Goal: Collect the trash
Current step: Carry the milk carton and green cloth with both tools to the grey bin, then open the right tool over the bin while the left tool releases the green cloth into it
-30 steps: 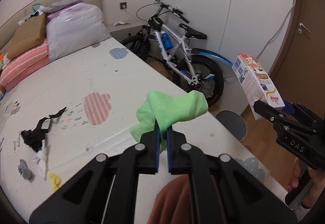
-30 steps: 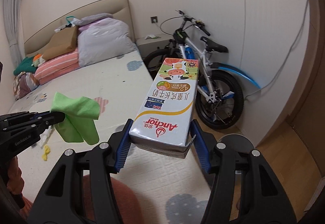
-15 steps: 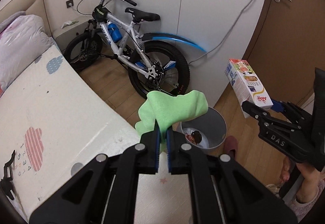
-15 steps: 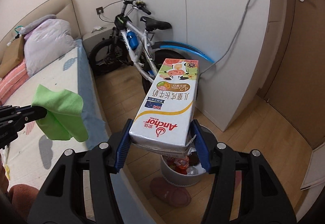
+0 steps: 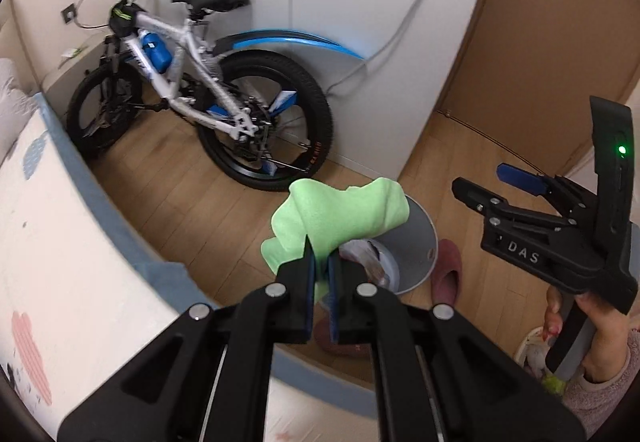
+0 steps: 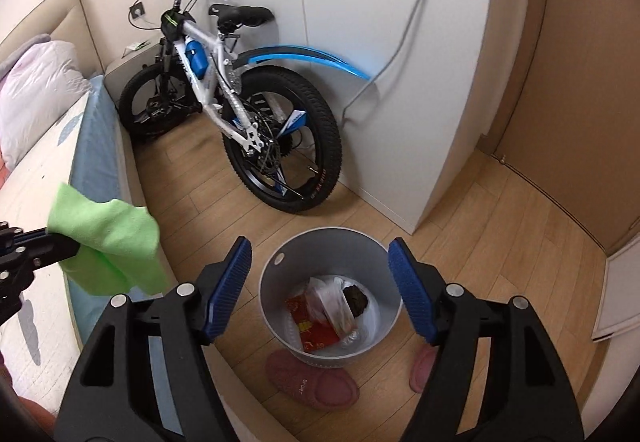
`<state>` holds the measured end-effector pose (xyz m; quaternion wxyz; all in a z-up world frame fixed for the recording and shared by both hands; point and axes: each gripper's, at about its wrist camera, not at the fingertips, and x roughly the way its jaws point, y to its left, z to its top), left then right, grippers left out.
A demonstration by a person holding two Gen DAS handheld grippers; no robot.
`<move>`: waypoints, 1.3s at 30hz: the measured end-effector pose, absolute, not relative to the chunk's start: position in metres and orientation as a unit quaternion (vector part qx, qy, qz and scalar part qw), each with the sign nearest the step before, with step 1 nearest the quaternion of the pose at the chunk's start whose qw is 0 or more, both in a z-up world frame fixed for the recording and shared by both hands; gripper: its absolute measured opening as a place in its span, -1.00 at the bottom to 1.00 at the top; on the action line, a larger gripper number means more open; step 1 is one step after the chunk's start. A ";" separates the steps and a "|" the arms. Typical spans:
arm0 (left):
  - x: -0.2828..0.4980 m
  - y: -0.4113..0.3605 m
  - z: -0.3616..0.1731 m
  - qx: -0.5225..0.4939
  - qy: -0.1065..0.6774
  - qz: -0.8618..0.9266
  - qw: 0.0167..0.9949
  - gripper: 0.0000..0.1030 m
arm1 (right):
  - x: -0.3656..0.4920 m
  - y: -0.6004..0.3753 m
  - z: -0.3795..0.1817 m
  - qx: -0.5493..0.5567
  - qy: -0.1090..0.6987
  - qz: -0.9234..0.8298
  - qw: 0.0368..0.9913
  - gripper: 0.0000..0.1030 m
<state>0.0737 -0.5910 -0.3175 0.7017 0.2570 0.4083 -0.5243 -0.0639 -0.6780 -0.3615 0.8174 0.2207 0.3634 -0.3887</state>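
green cloth (image 5: pixel 340 213) sits pinched in the closed left gripper (image 5: pixel 319 262) beside the bed (image 6: pixel 48 177), while the right gripper (image 6: pixel 320 282), jaws just opened and empty, hangs over the grey bin (image 6: pixel 276 282) with trash (image 6: pixel 320 316) inside.

Left gripper (image 5: pixel 319 262): fingers pinched on a green cloth (image 5: pixel 340 217), which bunches above the tips. Behind the cloth, a grey bin (image 5: pixel 416 242) on the wood floor, with a pink slipper (image 5: pixel 446 278) beside it. Right gripper (image 5: pixel 484 185) at right, held in a hand (image 5: pixel 600 330), jaws just opening, nothing between them. Bicycle (image 5: pixel 200 101) against the white wall; bed (image 5: pixel 60 242) edge at left.
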 end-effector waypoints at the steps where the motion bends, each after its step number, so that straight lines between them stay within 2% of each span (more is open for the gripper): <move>1: 0.073 -0.597 -0.321 0.258 0.411 -0.530 0.695 -0.88 | -0.067 -0.678 -0.363 0.223 0.363 -0.392 0.815 0.33; 10: 0.055 -0.660 -0.358 0.281 0.424 -0.575 0.641 -0.88 | -0.092 -0.685 -0.368 0.240 0.363 -0.417 0.798 0.33; 14: 0.046 -0.679 -0.361 0.280 0.426 -0.595 0.621 -0.77 | -0.100 -0.689 -0.370 0.252 0.359 -0.424 0.793 0.33; 15: 0.046 -0.683 -0.362 0.276 0.430 -0.598 0.618 -0.63 | -0.103 -0.689 -0.369 0.253 0.357 -0.426 0.792 0.33; 16: 0.046 -0.686 -0.362 0.273 0.432 -0.597 0.618 -0.32 | -0.105 -0.690 -0.368 0.255 0.354 -0.426 0.792 0.33; 17: 0.045 -0.688 -0.362 0.271 0.431 -0.595 0.622 -0.15 | -0.107 -0.690 -0.368 0.257 0.352 -0.427 0.792 0.33; 18: 0.045 -0.690 -0.362 0.269 0.429 -0.593 0.626 0.10 | -0.107 -0.691 -0.367 0.258 0.351 -0.428 0.792 0.33; 19: 0.045 -0.693 -0.363 0.265 0.430 -0.591 0.629 0.16 | -0.108 -0.691 -0.366 0.258 0.349 -0.428 0.793 0.33; 28: 0.055 -0.680 -0.360 0.268 0.442 -0.572 0.637 0.16 | -0.104 -0.682 -0.354 0.254 0.344 -0.418 0.801 0.33; 39: 0.103 -0.590 -0.326 0.218 0.448 -0.504 0.706 0.16 | -0.059 -0.633 -0.326 0.233 0.348 -0.347 0.839 0.33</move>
